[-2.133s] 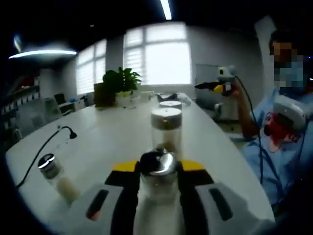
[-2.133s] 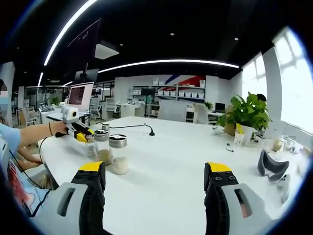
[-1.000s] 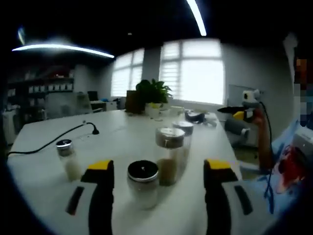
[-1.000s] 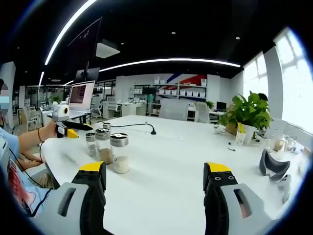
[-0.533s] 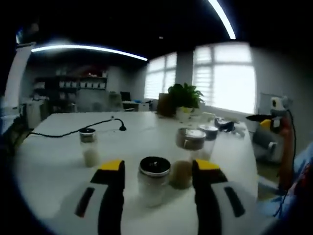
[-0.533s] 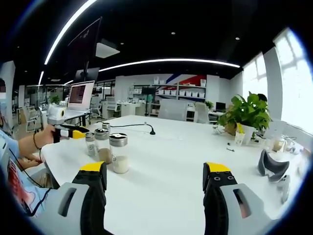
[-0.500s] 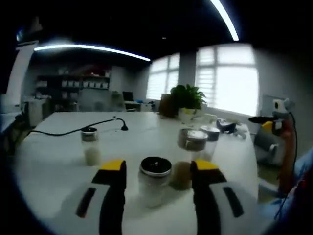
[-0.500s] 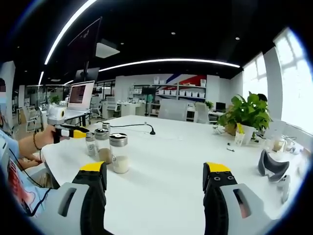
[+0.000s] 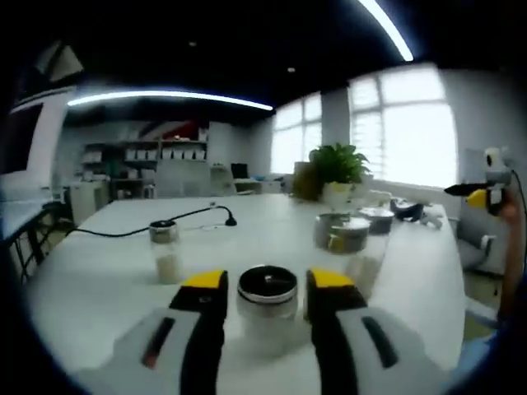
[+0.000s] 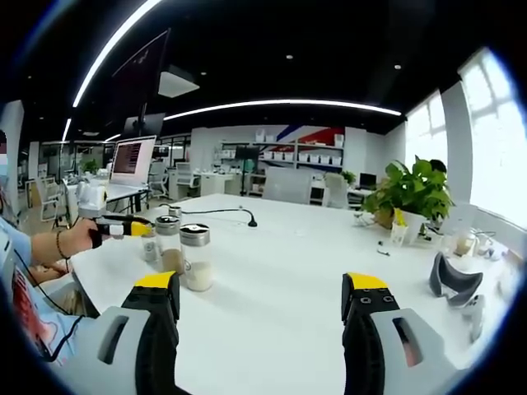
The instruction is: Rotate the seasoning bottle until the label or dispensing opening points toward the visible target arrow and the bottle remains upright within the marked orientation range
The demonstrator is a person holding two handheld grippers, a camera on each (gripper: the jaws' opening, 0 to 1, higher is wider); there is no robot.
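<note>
The seasoning bottle [image 9: 267,298] stands upright on the white surface [image 9: 99,271], between the yellow-tipped jaws of the left hand-held gripper [image 9: 267,290]; the jaws sit close at either side, but contact cannot be told through the blur. A taller jar [image 9: 342,247] stands just behind it and a small shaker [image 9: 166,253] apart to one side. The right hand-held gripper [image 10: 262,298] hangs wide open over bare surface, holding nothing, with the bottles [image 10: 183,255] well away from it.
</note>
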